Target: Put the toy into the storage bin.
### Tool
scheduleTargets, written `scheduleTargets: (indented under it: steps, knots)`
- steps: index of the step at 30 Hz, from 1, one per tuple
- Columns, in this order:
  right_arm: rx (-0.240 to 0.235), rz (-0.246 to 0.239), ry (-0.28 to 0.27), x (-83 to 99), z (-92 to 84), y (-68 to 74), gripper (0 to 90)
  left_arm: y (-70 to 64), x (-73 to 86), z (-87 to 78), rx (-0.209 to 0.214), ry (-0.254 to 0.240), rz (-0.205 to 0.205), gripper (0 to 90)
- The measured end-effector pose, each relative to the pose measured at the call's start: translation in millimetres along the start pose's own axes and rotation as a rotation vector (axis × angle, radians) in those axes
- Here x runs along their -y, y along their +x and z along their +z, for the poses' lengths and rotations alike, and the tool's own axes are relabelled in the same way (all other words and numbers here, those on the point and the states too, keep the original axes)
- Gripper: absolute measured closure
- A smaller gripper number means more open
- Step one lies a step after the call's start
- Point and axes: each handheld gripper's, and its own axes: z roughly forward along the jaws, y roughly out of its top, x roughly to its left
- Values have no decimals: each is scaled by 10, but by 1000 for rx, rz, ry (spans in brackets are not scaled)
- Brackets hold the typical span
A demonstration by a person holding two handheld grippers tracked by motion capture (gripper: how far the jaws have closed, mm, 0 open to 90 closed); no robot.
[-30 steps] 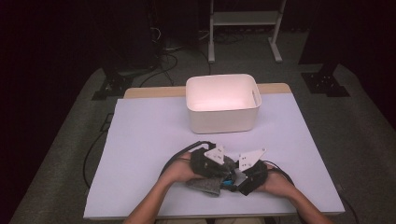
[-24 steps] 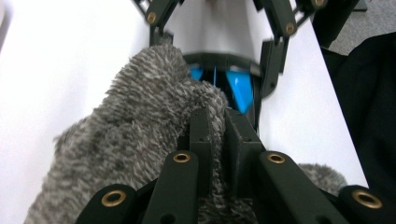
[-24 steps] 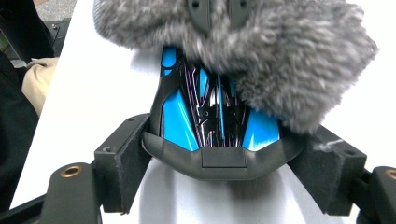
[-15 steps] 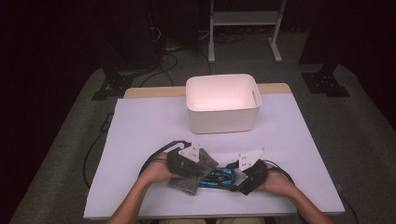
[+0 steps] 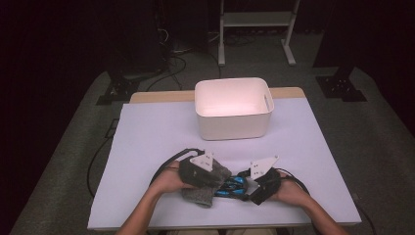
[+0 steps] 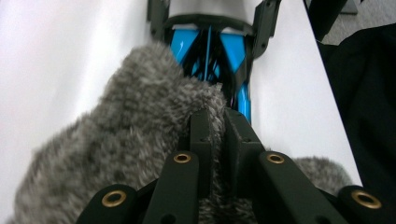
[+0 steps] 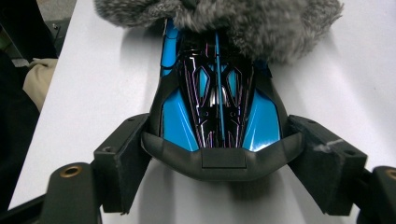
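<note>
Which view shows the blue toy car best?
The right gripper view: the blue toy car sits head-on between the right tongs, its far end under the grey fuzzy cloth. The left gripper view catches blue panels beyond the cloth; the high view, a small blue patch.

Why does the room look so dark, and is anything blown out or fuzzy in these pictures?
High view: surroundings are nearly black, while the white plastic bin glows overexposed inside. Left gripper view: the fluffy grey cloth is soft and out of focus. Right gripper view: the shiny blue and black toy car shows bright glare spots.
</note>
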Motion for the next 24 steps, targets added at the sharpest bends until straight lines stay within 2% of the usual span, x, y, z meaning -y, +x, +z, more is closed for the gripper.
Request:
scheduleTargets:
  steps: [3, 7, 10, 16, 20, 24]
  knots:
    - [1, 1, -4, 23, -9, -3, 231, -7, -59, 11, -5, 8, 13, 828]
    - [0, 2, -3, 13, 0, -5, 231, -9, 1, -25, -32, 8, -1, 831]
    - [0, -2, 2, 3, 2, -5, 231, 10, 128, -84, -47, 11, -16, 830]
    - [0, -6, 5, 0, 0, -3, 231, 55, 421, -232, -93, 28, -85, 829]
    - [5, -8, 6, -5, 4, 2, 231, 79, 485, -254, -93, 15, -113, 829]
    - [5, -5, 3, -10, 14, 4, 231, 120, 423, -233, -75, -7, -109, 829]
